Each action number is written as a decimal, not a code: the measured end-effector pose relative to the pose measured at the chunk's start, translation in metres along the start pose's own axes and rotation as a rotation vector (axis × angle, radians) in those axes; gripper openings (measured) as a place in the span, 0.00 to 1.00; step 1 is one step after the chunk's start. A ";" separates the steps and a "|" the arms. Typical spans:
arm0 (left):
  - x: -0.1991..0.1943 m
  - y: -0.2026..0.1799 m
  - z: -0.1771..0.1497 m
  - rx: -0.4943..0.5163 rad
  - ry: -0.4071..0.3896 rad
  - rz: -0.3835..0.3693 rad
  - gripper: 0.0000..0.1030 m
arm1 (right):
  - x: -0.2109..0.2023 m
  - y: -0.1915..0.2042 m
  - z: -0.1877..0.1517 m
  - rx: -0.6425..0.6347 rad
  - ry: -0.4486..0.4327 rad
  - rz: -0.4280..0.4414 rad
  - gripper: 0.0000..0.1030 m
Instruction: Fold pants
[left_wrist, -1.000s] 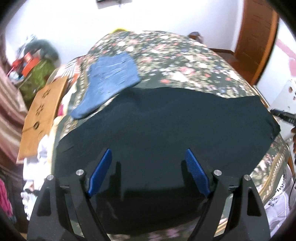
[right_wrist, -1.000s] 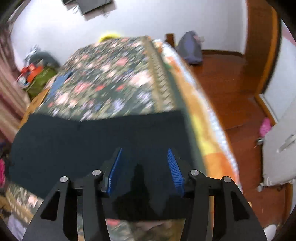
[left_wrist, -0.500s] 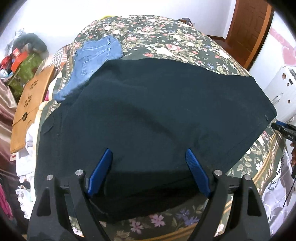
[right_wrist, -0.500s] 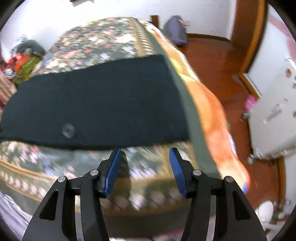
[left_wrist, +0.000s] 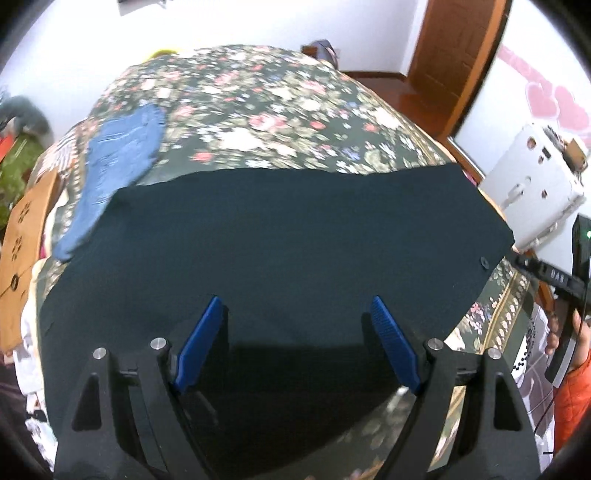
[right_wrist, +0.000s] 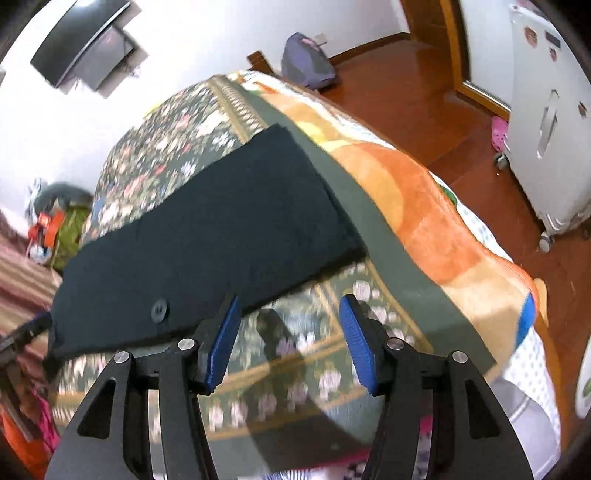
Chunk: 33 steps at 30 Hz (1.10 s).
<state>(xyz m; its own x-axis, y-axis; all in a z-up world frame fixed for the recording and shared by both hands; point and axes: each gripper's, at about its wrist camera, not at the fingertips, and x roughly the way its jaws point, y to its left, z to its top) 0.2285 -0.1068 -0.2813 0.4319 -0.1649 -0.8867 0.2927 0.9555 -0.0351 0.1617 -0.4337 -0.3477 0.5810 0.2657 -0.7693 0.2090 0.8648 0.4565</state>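
Spread flat across a floral bed cover (left_wrist: 258, 110): one pair of dark pants (left_wrist: 280, 236), lying directly ahead of and beneath the left claw (left_wrist: 293, 325), blue pads (left_wrist: 201, 345) set wide apart with nothing gripped, only cloth under the gap. Single button (left_wrist: 483, 262) near the pants' edge, ahead and right of that claw. Beyond the pants, ahead-left of the left claw, one blue denim garment (left_wrist: 118, 158). Far right of the left claw, the other handheld tool with pale lettering on its black body (left_wrist: 554, 275), blurred, possibly "OAS", not surely legible, next to a hand (left_wrist: 554, 332) and an orange sleeve (left_wrist: 572, 398). Right claw (right_wrist: 290, 339) hovering over the bed cover's patterned border (right_wrist: 295, 369), jaws partly apart and opening, nothing between them; pants' edge (right_wrist: 207, 236) just ahead and left of its left pad (right_wrist: 223, 343), same button (right_wrist: 159, 309) further left. One orange blanket (right_wrist: 424, 206) ahead-right of the right claw, one white wheeled appliance (right_wrist: 550, 118) far right, one wall screen (right_wrist: 85, 40) far ahead-left. No brand readable elsewhere.
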 end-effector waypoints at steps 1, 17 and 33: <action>0.008 -0.005 0.003 0.009 0.016 -0.003 0.80 | 0.003 -0.002 0.003 0.024 -0.010 0.001 0.50; 0.029 -0.021 0.009 0.014 0.034 -0.044 0.80 | 0.008 -0.003 0.023 0.079 -0.129 0.047 0.15; -0.078 0.030 -0.004 -0.045 -0.226 0.061 0.80 | -0.058 0.132 0.043 -0.168 -0.267 0.267 0.15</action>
<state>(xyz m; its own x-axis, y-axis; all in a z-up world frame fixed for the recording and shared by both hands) 0.2003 -0.0639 -0.2151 0.6290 -0.1523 -0.7624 0.2242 0.9745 -0.0097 0.1896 -0.3532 -0.2232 0.7860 0.3893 -0.4803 -0.0953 0.8438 0.5281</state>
